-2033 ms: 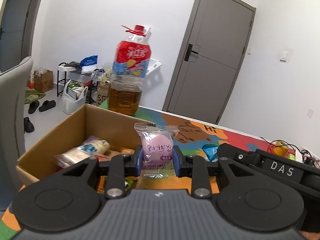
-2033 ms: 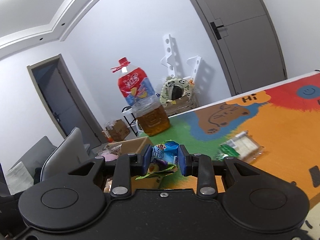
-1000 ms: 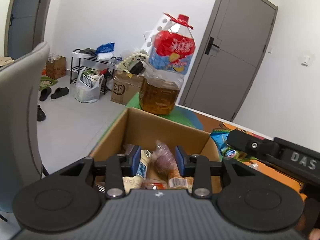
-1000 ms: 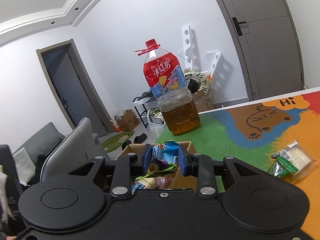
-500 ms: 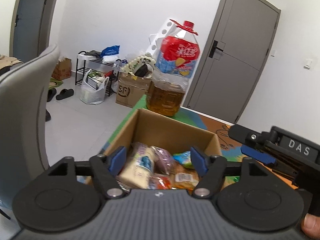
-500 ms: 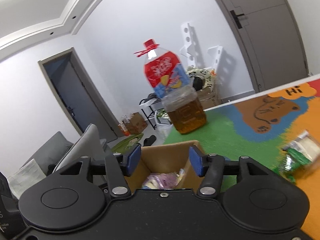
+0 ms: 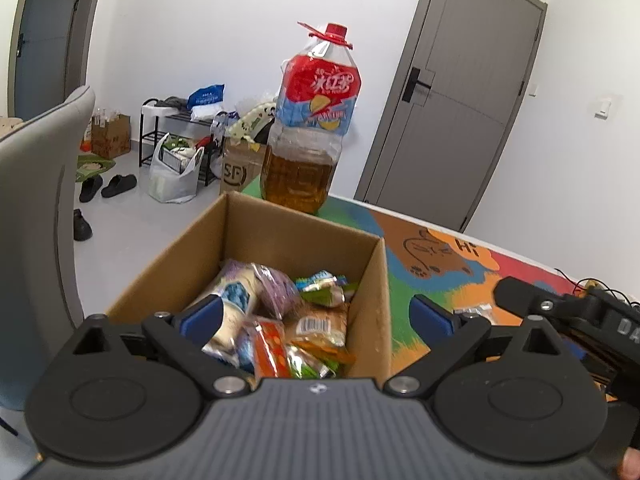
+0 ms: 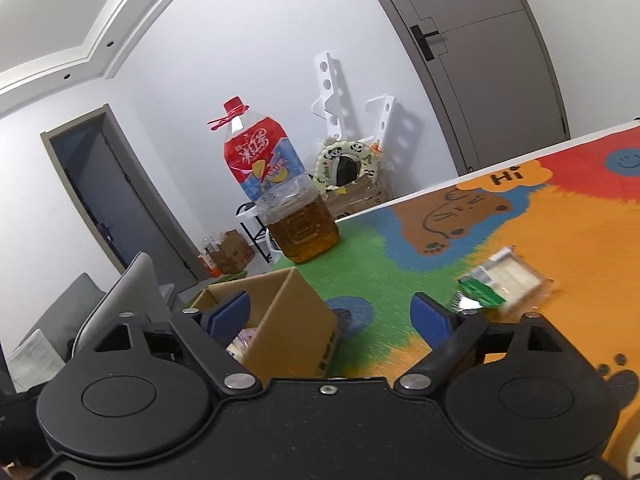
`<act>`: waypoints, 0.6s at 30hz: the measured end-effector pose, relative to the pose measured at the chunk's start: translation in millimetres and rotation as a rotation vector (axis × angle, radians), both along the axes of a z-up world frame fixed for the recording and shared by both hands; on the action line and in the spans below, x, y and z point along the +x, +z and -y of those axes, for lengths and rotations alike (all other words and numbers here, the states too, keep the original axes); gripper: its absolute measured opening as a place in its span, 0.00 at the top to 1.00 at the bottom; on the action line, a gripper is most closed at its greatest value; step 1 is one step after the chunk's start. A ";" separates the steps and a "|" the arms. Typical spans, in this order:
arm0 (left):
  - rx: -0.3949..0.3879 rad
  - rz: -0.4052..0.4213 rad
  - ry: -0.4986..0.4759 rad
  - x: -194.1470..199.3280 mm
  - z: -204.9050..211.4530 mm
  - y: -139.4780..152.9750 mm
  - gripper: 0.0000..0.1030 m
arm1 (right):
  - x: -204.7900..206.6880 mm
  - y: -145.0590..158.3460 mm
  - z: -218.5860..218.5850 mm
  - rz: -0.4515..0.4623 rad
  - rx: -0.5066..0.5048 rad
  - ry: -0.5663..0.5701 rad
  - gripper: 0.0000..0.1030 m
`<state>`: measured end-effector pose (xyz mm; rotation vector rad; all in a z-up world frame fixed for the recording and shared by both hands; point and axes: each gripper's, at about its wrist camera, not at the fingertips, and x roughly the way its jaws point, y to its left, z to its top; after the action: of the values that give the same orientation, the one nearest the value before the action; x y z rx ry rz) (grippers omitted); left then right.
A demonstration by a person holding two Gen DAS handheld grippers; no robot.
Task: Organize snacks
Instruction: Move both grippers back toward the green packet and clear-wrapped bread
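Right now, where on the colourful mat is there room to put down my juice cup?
Free: the green patch between the cardboard box, the big bottle and the wrapped snacks; also the orange stretch beyond them. Crowded: inside the box, piled with packets.

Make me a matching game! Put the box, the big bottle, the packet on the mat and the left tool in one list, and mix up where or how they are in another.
Things:
1. cardboard box
2. big bottle
3. sandwich packet
4. left tool

States:
A. open, holding nothing
B. lying alone on the orange part of the mat
C. full of snack packets
D. standing upright behind the box, red cap on

Pairs: 1-C, 2-D, 3-B, 4-A
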<state>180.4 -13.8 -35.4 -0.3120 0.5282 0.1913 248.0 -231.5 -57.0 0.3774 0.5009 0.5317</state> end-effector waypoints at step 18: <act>0.035 -0.022 -0.101 -2.0 61.9 8.2 0.03 | -7.1 -8.8 62.1 -0.034 0.014 -0.067 0.05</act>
<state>178.4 -75.6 -27.2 -0.2492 0.5607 0.1058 240.9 -293.6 -65.8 0.4156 0.5154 0.4649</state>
